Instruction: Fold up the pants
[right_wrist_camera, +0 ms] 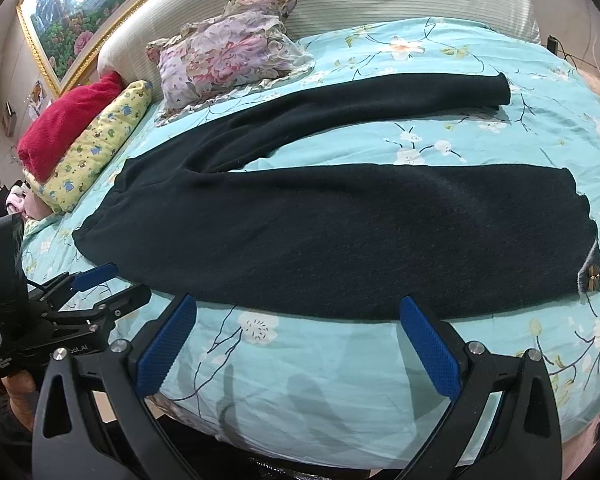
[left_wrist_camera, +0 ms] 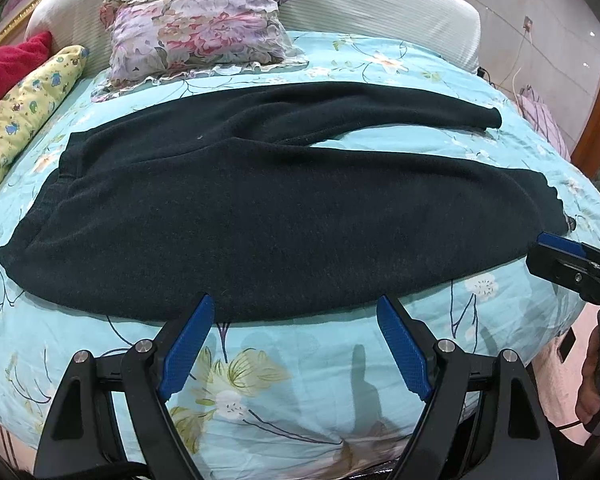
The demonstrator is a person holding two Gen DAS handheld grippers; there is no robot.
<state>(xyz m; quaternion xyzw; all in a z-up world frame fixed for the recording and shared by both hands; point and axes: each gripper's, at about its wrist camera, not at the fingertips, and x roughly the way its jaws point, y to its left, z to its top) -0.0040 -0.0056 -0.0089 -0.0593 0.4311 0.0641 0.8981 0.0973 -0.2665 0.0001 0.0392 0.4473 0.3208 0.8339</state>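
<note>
Dark pants lie flat on a light blue floral bedspread, waistband at the left, two legs spread apart to the right. They also show in the right wrist view. My left gripper is open and empty, its blue pads just short of the near edge of the pants near the waist half. My right gripper is open and empty, just short of the near leg's edge. The right gripper also shows at the right edge of the left view, close to the near leg's cuff.
A floral pillow lies at the head of the bed, with a yellow patterned pillow and a red blanket at the left. A white padded headboard stands behind. A small decoration sits on the near cuff.
</note>
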